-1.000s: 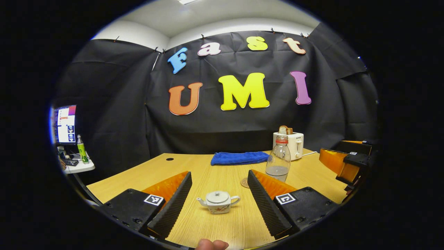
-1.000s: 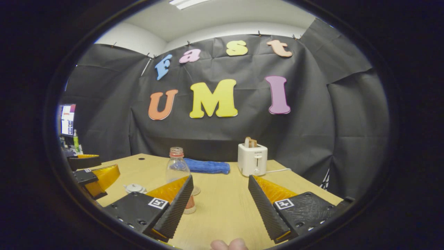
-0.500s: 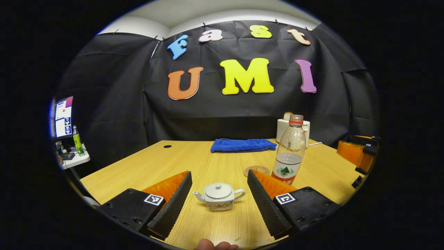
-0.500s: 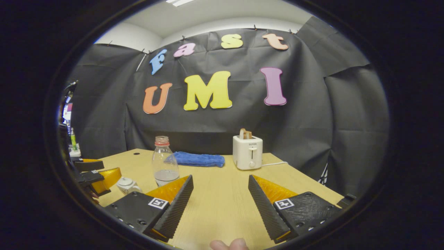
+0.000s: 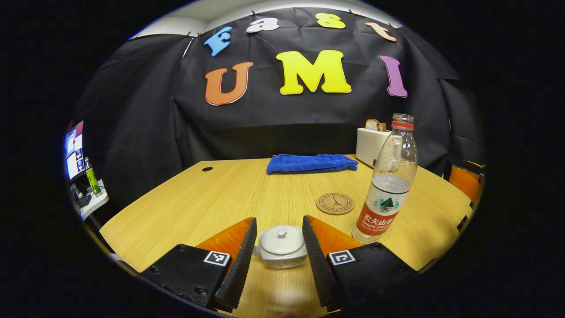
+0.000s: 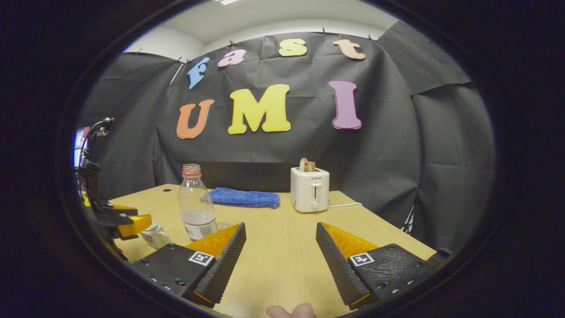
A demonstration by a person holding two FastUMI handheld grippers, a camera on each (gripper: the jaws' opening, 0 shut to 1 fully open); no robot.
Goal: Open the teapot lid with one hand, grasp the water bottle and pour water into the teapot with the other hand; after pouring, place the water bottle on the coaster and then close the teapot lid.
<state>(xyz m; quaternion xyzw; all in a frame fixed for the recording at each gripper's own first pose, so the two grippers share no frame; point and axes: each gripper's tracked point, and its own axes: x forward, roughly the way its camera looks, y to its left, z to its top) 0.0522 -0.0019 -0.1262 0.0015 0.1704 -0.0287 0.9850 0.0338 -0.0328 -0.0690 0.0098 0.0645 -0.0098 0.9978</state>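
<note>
Within the last second the left hand-held gripper (image 5: pixel 277 260) has been brought down and narrowed around the teapot (image 5: pixel 282 246) near the table's (image 5: pixel 212 198) front edge; its fingers flank the pot closely, though contact cannot be confirmed. The lid (image 5: pixel 281 232) is still seated, so lifting it appears imminent. The right hand-held gripper (image 6: pixel 280 260) is held wide open and empty, with the water bottle (image 6: pixel 196 208) left of it. The coaster (image 5: pixel 335 203) lies unoccupied beside the bottle.
</note>
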